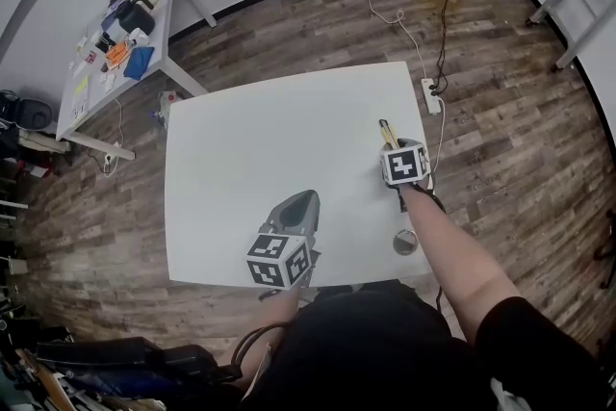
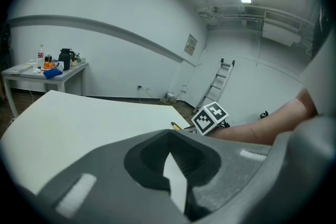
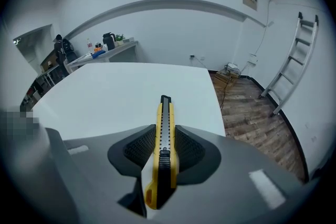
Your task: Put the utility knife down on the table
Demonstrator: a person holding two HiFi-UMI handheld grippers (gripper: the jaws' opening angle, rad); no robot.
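over one table, one utility knife clamped in right claw

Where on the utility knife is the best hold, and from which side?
Grip the utility knife mid-length on its yellow handle, fingers on the two flat sides, coming from the butt end along its length. The body is long and thin, slider edge up; the right gripper holds it so.

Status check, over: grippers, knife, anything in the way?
Left gripper shut, empty. Right gripper shut on knife, held over right side of table. Nothing on table ahead of knife.
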